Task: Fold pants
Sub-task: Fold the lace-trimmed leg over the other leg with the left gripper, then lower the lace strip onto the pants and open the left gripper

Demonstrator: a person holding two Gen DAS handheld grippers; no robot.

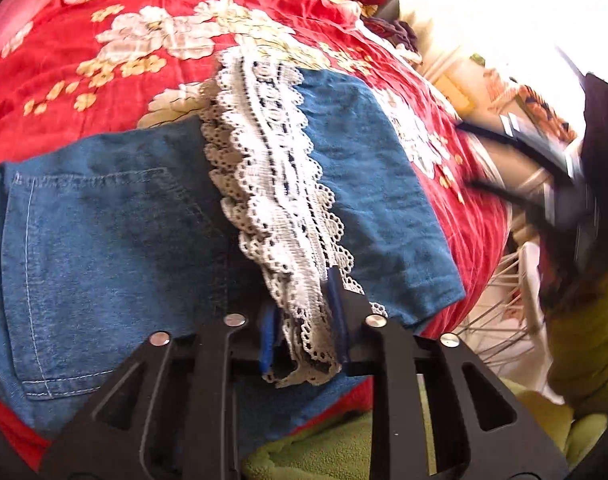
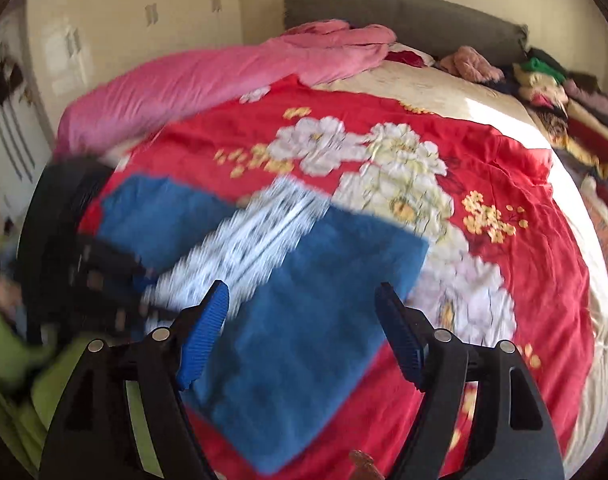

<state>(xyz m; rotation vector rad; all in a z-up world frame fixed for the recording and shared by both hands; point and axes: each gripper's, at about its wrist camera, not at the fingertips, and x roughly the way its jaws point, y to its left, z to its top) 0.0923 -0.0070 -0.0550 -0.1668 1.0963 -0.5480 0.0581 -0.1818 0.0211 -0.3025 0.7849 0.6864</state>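
Observation:
Blue denim pants with a white lace trim lie on a red flowered bedspread. My left gripper is shut on the lace trim at the near edge of the pants. In the right wrist view the pants lie folded with the lace across them, blurred by motion. My right gripper is open and empty above the pants. The left gripper shows as a dark blur at the left. The right gripper shows blurred at the right of the left wrist view.
A pink quilt lies along the far left of the bed. A pile of clothes sits at the far right by the grey headboard. A green cloth lies at the near bed edge. A wire rack stands beside the bed.

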